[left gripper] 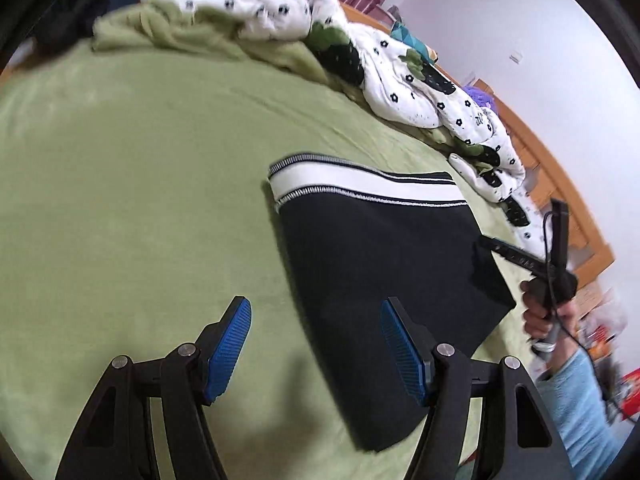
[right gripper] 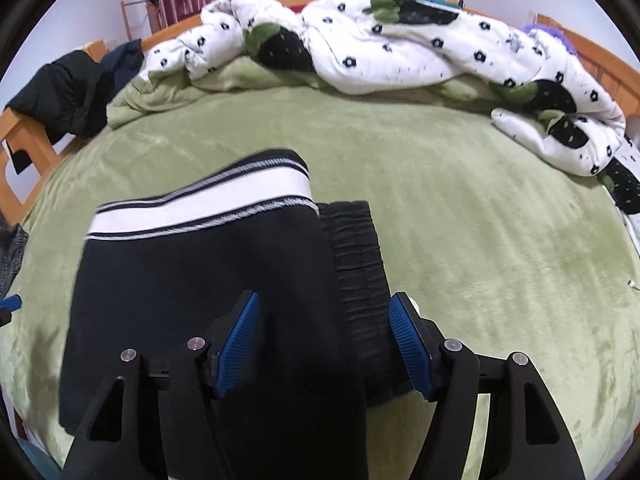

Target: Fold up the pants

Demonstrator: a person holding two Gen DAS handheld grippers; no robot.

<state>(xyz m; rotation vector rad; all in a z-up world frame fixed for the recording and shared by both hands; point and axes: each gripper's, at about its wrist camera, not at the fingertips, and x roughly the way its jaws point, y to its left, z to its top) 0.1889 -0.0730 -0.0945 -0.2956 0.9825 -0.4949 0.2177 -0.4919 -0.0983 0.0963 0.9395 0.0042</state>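
Black pants (left gripper: 384,264) lie folded into a compact rectangle on the green blanket (left gripper: 140,200), with a white striped band (left gripper: 360,184) along the far edge. In the right wrist view the pants (right gripper: 192,288) show a gathered black waistband (right gripper: 354,264) peeking out on the right. My left gripper (left gripper: 316,308) hovers open over the pants' left edge, its pads touching nothing. My right gripper (right gripper: 324,300) stands open above the near part of the pants, its pads off the cloth. In the left wrist view the right gripper (left gripper: 520,224) sits at the pants' right edge, held by a hand (left gripper: 540,312).
A rumpled white quilt with black flowers (right gripper: 400,48) runs along the far side of the bed. A dark jacket (right gripper: 64,92) hangs over the wooden bed frame (right gripper: 24,148) at the left. A light blue sleeve (left gripper: 576,412) is at the lower right.
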